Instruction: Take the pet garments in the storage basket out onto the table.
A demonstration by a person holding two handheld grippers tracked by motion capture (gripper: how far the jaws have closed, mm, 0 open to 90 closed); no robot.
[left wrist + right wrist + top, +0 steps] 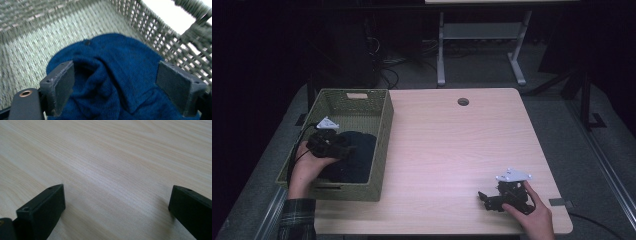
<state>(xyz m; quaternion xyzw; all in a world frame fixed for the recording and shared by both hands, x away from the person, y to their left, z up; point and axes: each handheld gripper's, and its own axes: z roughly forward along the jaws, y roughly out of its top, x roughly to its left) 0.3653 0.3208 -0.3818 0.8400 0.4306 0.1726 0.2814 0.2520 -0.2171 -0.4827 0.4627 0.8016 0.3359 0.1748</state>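
a pale wood-grain table (452, 145) with rounded corners and a round cable hole (463, 102) near its far edge stands on grey carpet (482, 70); the room beyond is dark, with the white legs of another desk (441, 50) and loose cables on the floor behind it.

at the table's left side sits a rectangular woven basket (384, 135) — olive-green, open weave, with a slot handle in its far wall. in the left gripper view the weave lets bright light through the side wall (160, 32). inside it lies a dark blue knit cloth (112, 75), soft and rumpled, with a raised fold across its middle; it fills the near half of the basket (362, 155).

the left gripper (343, 149) is inside the basket, just over the cloth. its jaws stand wide apart, one on either side of the fold, with the flat grey pads (63, 86) bare; whether they touch the knit cannot be told, and nothing is clamped.

the right gripper (483, 198) rests low at the near right of the table, well apart from the basket. its jaws are wide too — only bare wood (112, 170) lies between them.
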